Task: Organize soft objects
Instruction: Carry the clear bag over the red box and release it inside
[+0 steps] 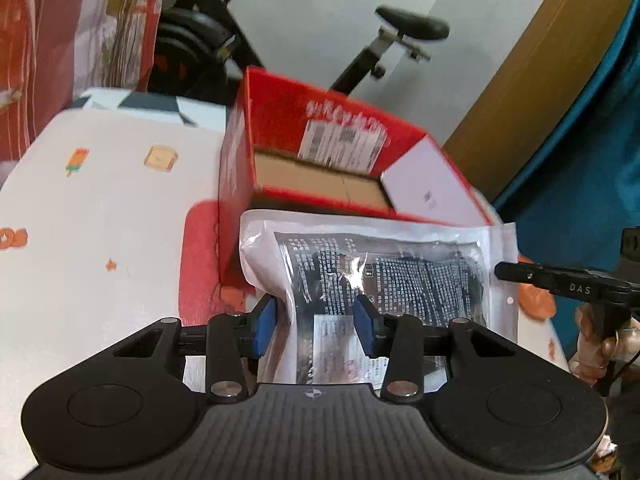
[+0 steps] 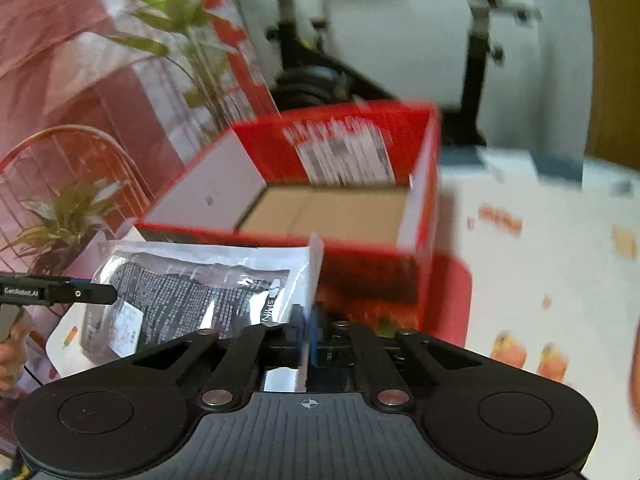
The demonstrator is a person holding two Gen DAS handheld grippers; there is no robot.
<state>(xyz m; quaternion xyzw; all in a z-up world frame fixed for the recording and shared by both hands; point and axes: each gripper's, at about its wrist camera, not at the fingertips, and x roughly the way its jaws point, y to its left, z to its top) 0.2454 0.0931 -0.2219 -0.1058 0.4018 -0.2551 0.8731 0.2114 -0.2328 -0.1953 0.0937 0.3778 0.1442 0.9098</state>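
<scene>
Soft goods sealed in a clear plastic packet (image 1: 376, 280) hang between the two grippers, just in front of the near wall of an open red cardboard box (image 1: 280, 120). The packet holds a dark folded item behind a black panel of dense white print, with a small white label near its lower edge and a wide, flat white margin round the seal. Its long axis runs sideways, from one gripper to the other, parallel with the box's near wall; the printed face tilts up toward the cameras.

The left gripper (image 1: 316, 324) pinches the packet's left part between its blue pads (image 1: 265, 326), the film bulging and creasing where they press. The right gripper (image 2: 308, 328) has its jaws drawn fully together on the thin margin at the packet's right edge, which stands up as a white sliver between them. In the left wrist view the right gripper's black finger reaches the packet's right margin, with a hand (image 1: 600, 344) on its handle below.

Inside the box only the bare brown cardboard floor shows; a shipping label is stuck on the inner face of its far wall, and one side flap is white. The box stands on a white table cover (image 1: 100, 220) printed with small food cartoons. Behind stand an exercise bike (image 1: 400, 40), and in the right wrist view a leafy plant (image 2: 176, 20).
</scene>
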